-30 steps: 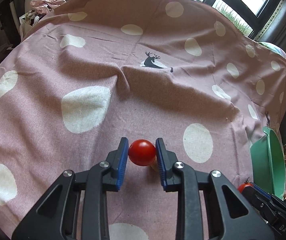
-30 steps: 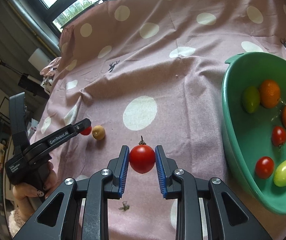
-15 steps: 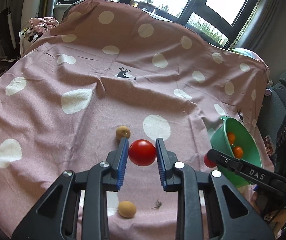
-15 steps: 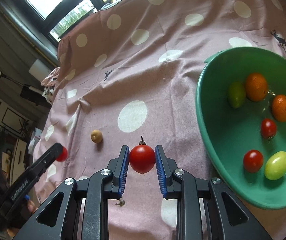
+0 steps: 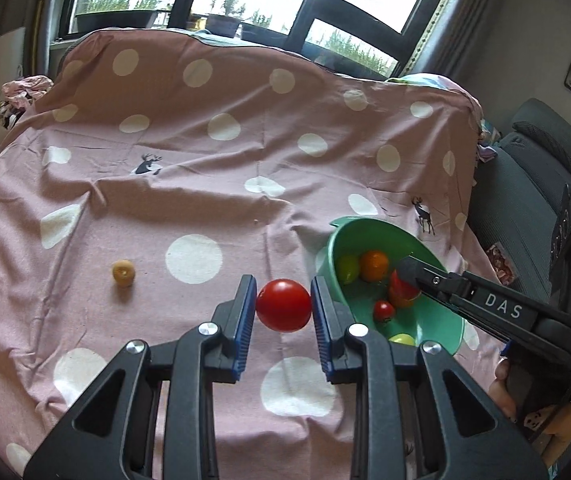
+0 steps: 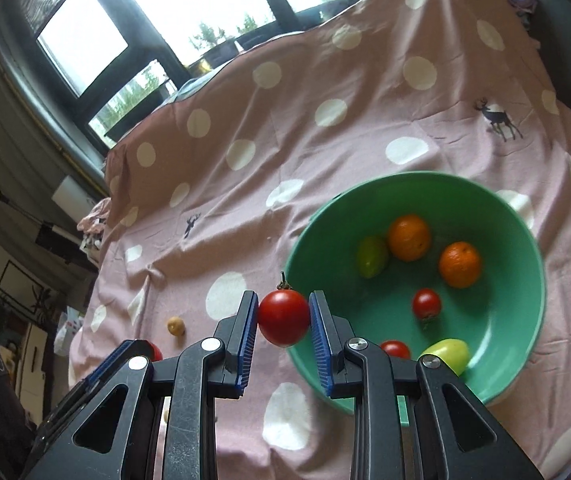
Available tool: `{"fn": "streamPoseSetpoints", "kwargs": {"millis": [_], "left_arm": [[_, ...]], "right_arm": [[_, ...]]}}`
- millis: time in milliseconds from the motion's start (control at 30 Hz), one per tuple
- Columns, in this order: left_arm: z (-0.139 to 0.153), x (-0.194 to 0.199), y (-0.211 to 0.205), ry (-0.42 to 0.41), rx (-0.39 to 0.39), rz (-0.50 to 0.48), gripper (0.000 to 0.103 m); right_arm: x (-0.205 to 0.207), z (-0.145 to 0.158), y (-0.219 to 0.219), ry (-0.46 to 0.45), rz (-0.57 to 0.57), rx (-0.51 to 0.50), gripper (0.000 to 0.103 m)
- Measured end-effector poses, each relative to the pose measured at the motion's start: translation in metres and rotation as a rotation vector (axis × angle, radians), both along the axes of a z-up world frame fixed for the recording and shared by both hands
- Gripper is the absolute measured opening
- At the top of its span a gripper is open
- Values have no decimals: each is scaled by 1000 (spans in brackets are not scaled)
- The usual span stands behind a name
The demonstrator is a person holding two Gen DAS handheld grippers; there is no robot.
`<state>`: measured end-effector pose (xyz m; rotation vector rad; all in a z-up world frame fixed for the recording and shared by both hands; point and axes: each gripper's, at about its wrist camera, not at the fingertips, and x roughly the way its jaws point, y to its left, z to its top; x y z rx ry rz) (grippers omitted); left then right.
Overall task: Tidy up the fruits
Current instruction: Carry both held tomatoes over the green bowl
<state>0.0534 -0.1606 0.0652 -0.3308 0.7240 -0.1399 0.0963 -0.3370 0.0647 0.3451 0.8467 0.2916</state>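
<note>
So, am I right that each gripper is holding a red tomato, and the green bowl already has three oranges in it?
Not quite: the green bowl holds two oranges, not three, as the right wrist view shows. The rest stands: the left gripper and right gripper each have their jaws shut on a red tomato.

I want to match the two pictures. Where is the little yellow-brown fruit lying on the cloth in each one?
Left wrist view: the yellow-brown fruit lies left of centre on the pink spotted cloth, alone.
Right wrist view: the same fruit sits low on the left, small.
Shared landmark: the green bowl, to the fruit's right in both views.
</note>
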Motion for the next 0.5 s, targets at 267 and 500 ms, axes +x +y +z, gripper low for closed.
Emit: {"fn": "streamPoseSetpoints", "kwargs": {"millis": [267,500], "left_arm": [[-3,23,-53,20,19,-119,28],[-15,43,-86,65,24,-192,28]], "right_arm": [[2,0,-50,7,-112,30,28],[7,-10,-78,38,-169,55,28]]}}
